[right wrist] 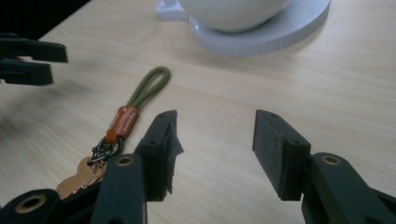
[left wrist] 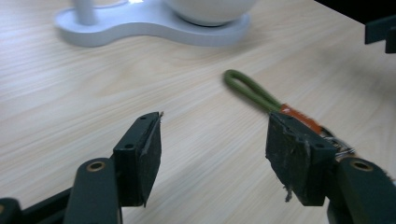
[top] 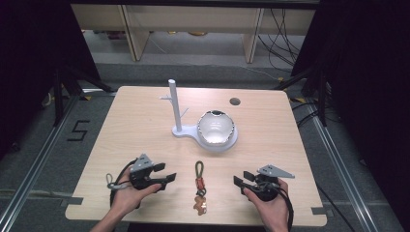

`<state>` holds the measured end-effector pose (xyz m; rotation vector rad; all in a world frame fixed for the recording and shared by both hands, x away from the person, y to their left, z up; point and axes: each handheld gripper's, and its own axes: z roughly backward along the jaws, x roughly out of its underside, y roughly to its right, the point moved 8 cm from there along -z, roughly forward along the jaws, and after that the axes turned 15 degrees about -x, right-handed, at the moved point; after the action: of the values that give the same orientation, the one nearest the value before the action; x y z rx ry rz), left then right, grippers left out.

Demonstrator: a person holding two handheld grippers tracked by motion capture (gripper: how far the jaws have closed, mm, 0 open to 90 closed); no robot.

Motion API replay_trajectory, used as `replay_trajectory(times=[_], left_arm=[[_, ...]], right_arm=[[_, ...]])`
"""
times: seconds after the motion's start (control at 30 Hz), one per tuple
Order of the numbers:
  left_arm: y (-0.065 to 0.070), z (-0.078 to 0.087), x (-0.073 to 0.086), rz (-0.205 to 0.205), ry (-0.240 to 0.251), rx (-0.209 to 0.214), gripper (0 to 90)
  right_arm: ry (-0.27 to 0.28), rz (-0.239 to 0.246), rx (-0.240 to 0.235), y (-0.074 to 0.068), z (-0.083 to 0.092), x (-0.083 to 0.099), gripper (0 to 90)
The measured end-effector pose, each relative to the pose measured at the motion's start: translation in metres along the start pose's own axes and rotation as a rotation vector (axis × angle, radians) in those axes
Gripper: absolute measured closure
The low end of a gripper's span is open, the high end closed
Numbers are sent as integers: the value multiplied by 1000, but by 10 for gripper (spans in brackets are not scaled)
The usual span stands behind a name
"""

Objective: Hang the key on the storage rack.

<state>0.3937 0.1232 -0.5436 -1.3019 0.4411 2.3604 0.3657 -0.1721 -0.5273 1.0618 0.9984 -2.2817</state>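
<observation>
We have grasped nothing yet: the green-looped keychain with an orange leather band [top: 199, 186] lies low centre on the tabletop [top: 135, 130], between our left gripper [top: 170, 180] and right gripper [top: 237, 182], both with jaws apart and empty.

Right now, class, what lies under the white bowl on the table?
The bowl sits on the round end of a white stand base, whose upright post rises beside it. The base beneath the bowl is covered.

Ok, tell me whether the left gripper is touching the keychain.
Apart. The high view shows bare table between the left gripper and the keychain; its jaws stand open.
</observation>
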Motion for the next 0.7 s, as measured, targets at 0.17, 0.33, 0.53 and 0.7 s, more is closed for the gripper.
replay_trajectory(times=[0.17, 0.33, 0.53, 0.7], left_arm=[[-23, 11, 12, 48, 47, -86, 343], [-26, 15, 15, 41, 74, -102, 338], [-29, 20, 18, 37, 82, -129, 339], [-29, 19, 20, 46, 81, -132, 341]], right_arm=[[-126, -48, 24, 1, -12, 0, 515], [-265, -126, 55, -7, -21, 0, 528], [-371, -139, 47, -23, -40, -7, 535], [-471, -192, 80, -36, -59, -12, 535]])
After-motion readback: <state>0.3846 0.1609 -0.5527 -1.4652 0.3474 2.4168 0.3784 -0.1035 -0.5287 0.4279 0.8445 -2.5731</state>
